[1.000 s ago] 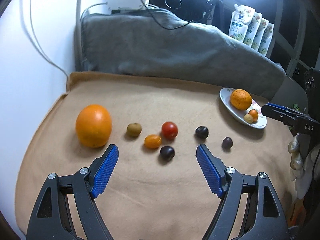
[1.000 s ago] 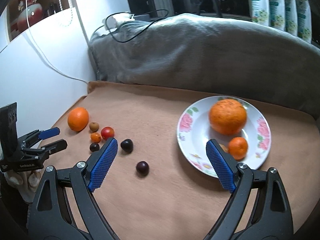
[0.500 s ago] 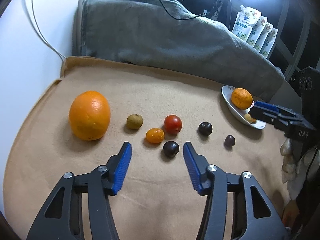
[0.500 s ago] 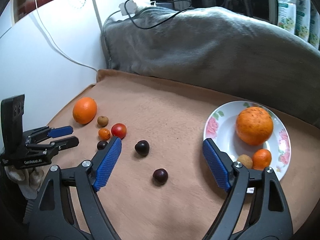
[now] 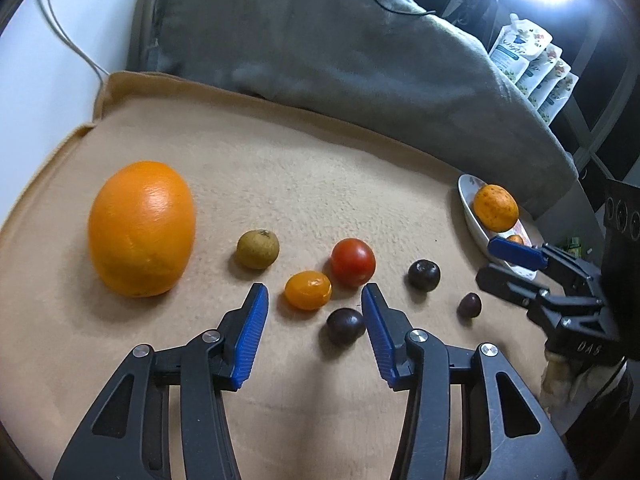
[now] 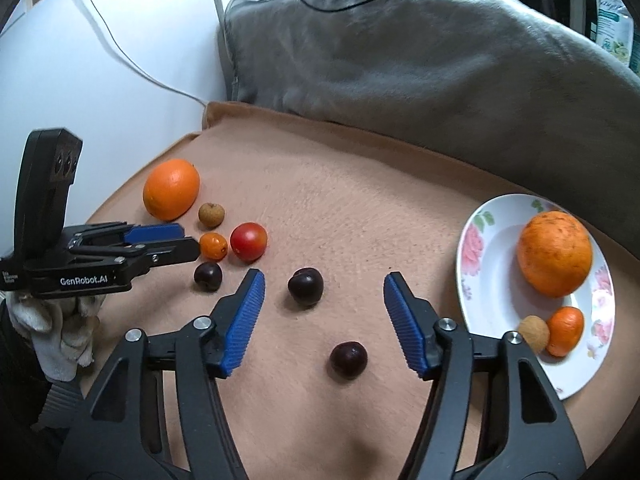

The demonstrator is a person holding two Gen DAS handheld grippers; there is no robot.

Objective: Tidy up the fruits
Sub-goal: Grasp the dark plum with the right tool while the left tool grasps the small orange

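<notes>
On the tan cloth (image 5: 280, 184) lie a big orange (image 5: 142, 228), a longan (image 5: 258, 249), a tomato (image 5: 353, 262), a kumquat (image 5: 308, 290) and three dark cherries. My left gripper (image 5: 314, 300) is closing, its pads pressing nothing. The kumquat sits just ahead of its tips, and one cherry (image 5: 345, 326) lies beside its right finger. My right gripper (image 6: 324, 284) is closing too, touching nothing, with two cherries (image 6: 306, 286) (image 6: 348, 360) between its fingers. The flowered plate (image 6: 492, 280) holds a rough orange (image 6: 554, 254), a mandarin (image 6: 564, 330) and a longan (image 6: 534, 334).
A grey blanket (image 5: 320, 48) with a black cable rises behind the cloth. A white wall (image 6: 100, 60) with a cord stands on the left. Pouches (image 5: 532, 64) stand at the back right. A white-gloved hand (image 6: 56, 332) holds the left gripper (image 6: 188, 242).
Both grippers have moved forward and down toward the fruit, and both pairs of jaws have narrowed. The fruit lies where it was.
</notes>
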